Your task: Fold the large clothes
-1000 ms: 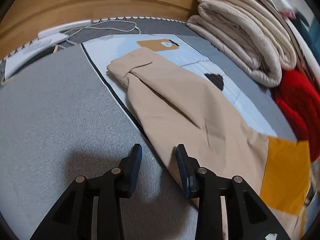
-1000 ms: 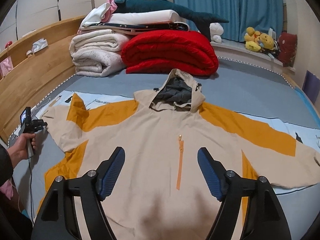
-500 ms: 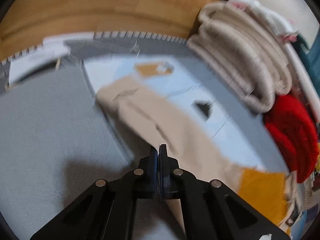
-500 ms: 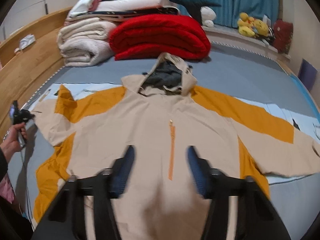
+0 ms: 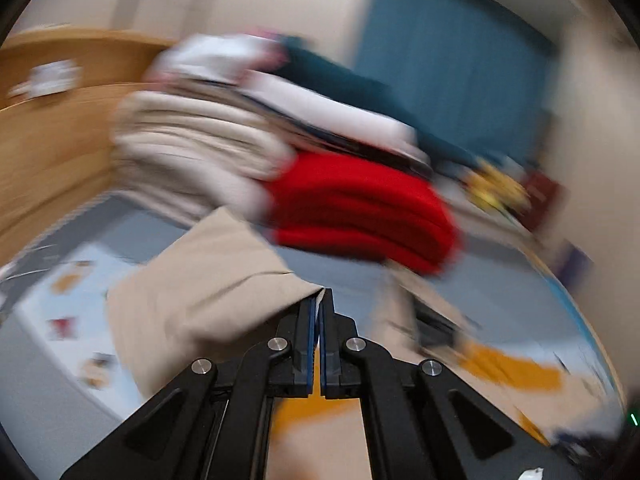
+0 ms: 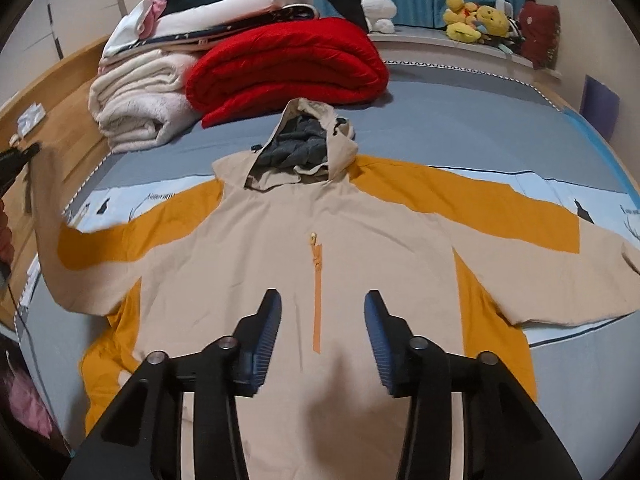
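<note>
Left fingers [image 5: 310,320] are pinched shut on the beige sleeve [image 5: 208,300] of the jacket [image 6: 320,248], which rises in a fold just left of the tips; the blur makes it hard to say how much cloth is caught. Right fingers [image 6: 268,320] are parting, nothing between them, above the jacket's lower front with its orange zip [image 6: 317,300] in the gap. Beyond them the beige-and-orange jacket lies face up on the grey bed [image 6: 460,132], hood farthest away. Past the hood sits a red blanket [image 6: 288,64].
</note>
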Motion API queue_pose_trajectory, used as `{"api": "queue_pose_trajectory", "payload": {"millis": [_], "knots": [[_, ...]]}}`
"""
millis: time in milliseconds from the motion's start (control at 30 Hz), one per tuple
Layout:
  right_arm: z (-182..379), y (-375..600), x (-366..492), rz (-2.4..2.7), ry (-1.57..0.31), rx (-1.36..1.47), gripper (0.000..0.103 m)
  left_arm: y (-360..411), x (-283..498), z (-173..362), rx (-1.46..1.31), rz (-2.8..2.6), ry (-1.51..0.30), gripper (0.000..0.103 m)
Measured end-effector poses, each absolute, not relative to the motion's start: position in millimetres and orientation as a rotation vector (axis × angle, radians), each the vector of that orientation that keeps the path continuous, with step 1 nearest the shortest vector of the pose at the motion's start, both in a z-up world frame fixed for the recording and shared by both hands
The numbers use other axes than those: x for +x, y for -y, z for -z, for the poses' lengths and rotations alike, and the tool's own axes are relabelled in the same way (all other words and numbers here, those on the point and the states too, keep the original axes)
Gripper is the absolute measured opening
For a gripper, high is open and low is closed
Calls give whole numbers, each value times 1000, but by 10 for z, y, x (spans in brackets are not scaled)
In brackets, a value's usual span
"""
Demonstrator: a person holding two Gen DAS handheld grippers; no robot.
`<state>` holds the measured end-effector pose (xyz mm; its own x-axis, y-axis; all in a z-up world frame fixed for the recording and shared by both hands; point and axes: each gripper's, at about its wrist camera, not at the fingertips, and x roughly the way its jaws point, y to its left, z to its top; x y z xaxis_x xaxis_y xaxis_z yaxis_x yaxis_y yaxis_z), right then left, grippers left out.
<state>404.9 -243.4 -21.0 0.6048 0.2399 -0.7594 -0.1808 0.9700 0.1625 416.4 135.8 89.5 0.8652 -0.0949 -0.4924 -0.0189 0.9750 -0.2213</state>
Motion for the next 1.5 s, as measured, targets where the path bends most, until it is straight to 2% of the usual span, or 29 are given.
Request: {"api": "queue_pose_trajectory", "payload": {"millis": [133,233,333,367,500,533,600,667,767,900,1033,1333,1400,1433,1500], "knots": [[189,2576,4037,-228,-902,120,46,-160,4127,-538,-183,285,-654,0],[199,2690,4041,-210,-919,149,46,436,4113,65,-233,424,-878,3],[235,2801,4071,-197,-942,184,46,701,4007,569,-245,420,-1147,3],[246,2830,4080,-193,-948,194,46,667,3947,565,-253,405,-1162,3],[253,2896,4102,-188,-947,224,46,262,3822,214,-304,274,-1161,8],[252,2871,4102,-191,-944,220,44,126,3800,161,-312,226,-1152,8],[264,2783,4106,-210,-941,206,32,-132,3811,27,-317,135,-1102,10],[289,2637,4101,-242,-945,186,30,-360,3759,-83,-283,29,-1016,13],[344,2346,4058,-302,-946,126,30,-554,3850,54,-183,-132,-1028,13],[509,1881,4035,-396,-981,9,33,-714,3951,128,-314,-112,-1083,13],[767,1496,4025,-436,-1016,-125,45,-689,4065,104,-298,-80,-1097,17],[1369,1065,4037,-365,-1051,-520,45,-966,4122,65,-382,-95,-1101,18],[1400,1065,4048,-363,-1054,-535,26,-985,4149,83,-379,-90,-1110,18],[1382,1084,4056,-356,-1048,-528,9,-1002,4155,88,-379,-90,-1112,18],[1253,1206,4141,-339,-1045,-406,6,-1065,4169,90,-380,-104,-1108,18]]}}
